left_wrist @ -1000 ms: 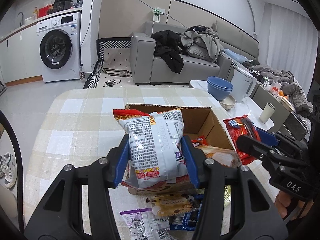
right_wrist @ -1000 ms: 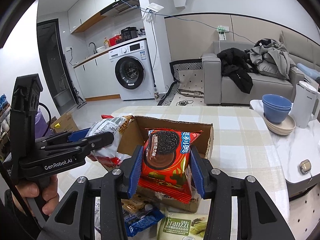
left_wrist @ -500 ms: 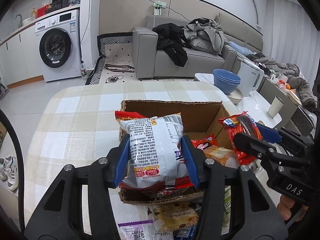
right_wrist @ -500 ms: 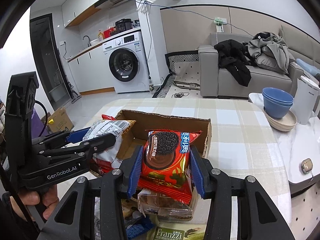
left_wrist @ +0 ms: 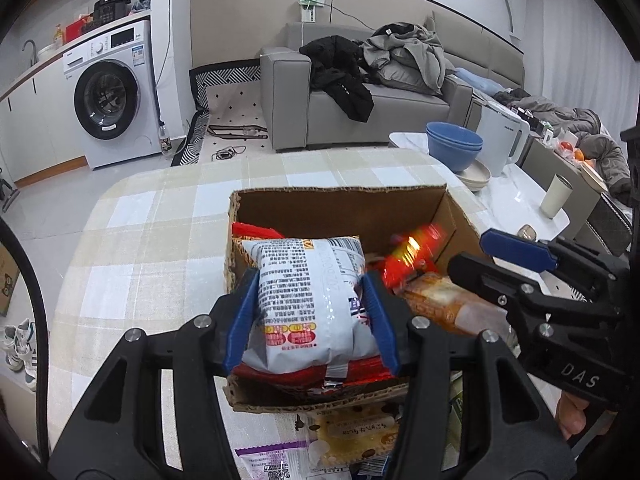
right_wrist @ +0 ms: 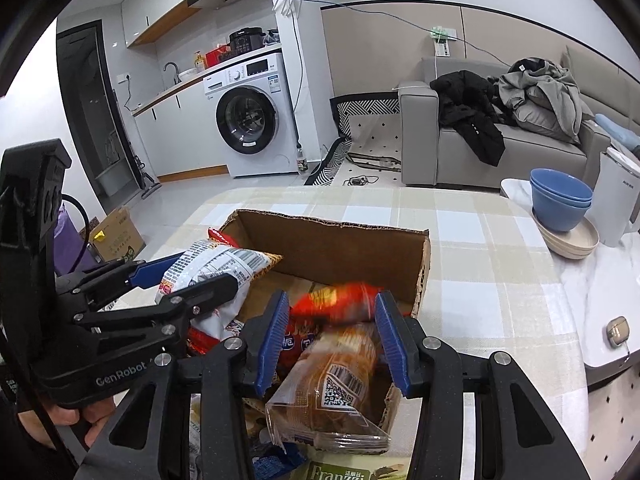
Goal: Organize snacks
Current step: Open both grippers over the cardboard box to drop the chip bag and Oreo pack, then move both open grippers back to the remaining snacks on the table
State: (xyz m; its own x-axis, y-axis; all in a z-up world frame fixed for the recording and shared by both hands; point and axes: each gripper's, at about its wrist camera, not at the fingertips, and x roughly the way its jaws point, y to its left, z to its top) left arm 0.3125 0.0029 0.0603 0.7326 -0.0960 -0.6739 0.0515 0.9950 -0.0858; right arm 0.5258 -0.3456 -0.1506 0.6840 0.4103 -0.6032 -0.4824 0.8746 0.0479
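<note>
My left gripper (left_wrist: 310,280) is shut on a white snack bag (left_wrist: 308,292) with red ends, held low over the near left part of the open cardboard box (left_wrist: 340,192). The right wrist view shows this gripper (right_wrist: 200,276) and bag (right_wrist: 212,260) at the left of the box (right_wrist: 332,224). My right gripper (right_wrist: 332,298) stands open over the near right part. A red cookie pack (right_wrist: 332,302) shows blurred just beyond its pads, loose and dropping. In the left wrist view the red pack (left_wrist: 414,250) is clear of the right gripper (left_wrist: 470,252). A clear-wrapped bread pack (right_wrist: 336,380) lies inside.
Loose snack packs lie on the checked tablecloth in front of the box, among them a yellow one (left_wrist: 356,436) and a green Franzzi pack (right_wrist: 352,472). On the white side table to the right stand blue bowls (left_wrist: 454,144), a white kettle (left_wrist: 502,136) and a cup (left_wrist: 558,200).
Both grippers have come down closer to the box. The red cookie pack has left the right gripper's pads and falls into the box. The white bag stays in the left gripper.
</note>
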